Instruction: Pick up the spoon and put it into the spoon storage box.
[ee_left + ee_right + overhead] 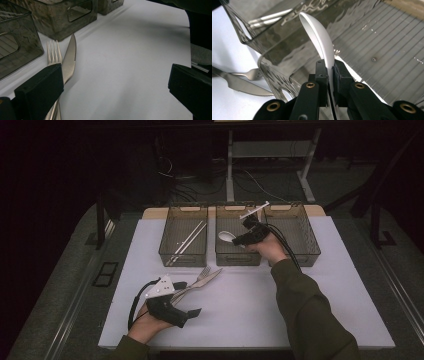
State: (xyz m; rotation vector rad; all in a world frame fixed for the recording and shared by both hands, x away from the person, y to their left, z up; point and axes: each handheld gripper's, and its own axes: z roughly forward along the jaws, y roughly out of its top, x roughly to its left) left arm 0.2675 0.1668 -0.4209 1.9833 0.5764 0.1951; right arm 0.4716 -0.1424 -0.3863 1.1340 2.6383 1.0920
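The right tool (239, 239) is pinching a white, smooth plastic spoon (320, 41) by its handle, its jaws pressed against both sides; the spoon's bowl juts up and forward over the middle smoky translucent plastic bin (238, 257), whose ribbed floor shows in the right gripper view. The lower handle is hidden between the jaws, so its end cannot be made out. In the high view the spoon (226, 236) is a small pale oval beside the dark tool, and the hand behind it covers part of the bin's front right corner. The left bin (183, 259) holds a pair of thin metal chopsticks (187, 243) lying on a slant; the right bin (296, 251) is partly screened by the forearm and trailing cable. The left tool (188, 298) rests low on the white counter (240, 310) with its jaws spread wide, nothing between them; a steel fork (53, 52) and a serrated steel knife (70, 58) lie just beside one jaw, their handles cut off behind it.
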